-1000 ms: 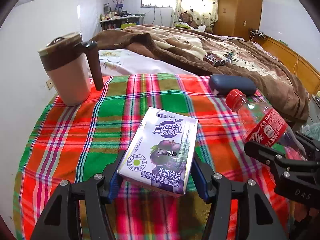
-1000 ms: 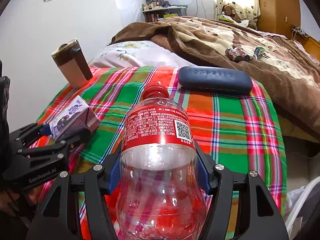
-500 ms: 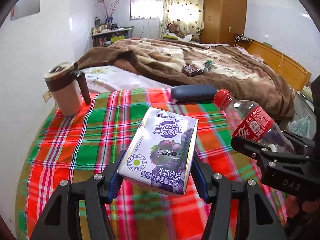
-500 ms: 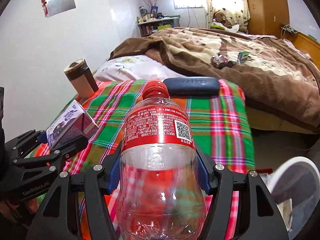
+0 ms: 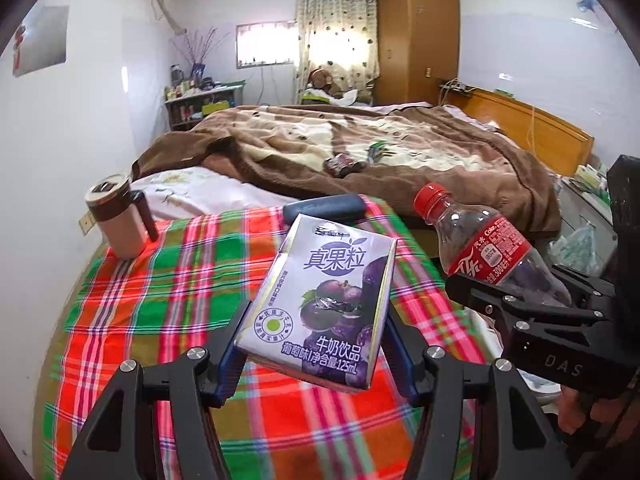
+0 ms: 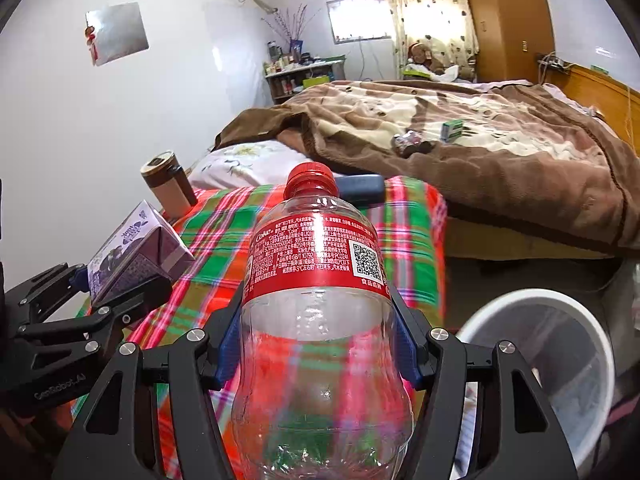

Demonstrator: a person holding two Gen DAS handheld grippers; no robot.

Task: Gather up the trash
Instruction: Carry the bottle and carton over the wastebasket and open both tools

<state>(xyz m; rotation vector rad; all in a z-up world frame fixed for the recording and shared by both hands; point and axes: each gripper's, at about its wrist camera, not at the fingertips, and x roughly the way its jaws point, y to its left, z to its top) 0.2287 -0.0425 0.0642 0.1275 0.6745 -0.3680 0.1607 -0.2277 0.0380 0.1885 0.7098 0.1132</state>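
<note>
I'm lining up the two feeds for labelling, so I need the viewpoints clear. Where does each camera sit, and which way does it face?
Left wrist: sits on the left gripper, looking along its fingers over the plaid cloth toward the bed; its fingers clamp the milk carton; the right gripper shows at right.
Right wrist: sits on the right gripper, facing the same way; its fingers clamp the Coke bottle; the white bin lies lower right, the left gripper at left.
Shared: carton, bottle, cloth, mug, dark case.
</note>
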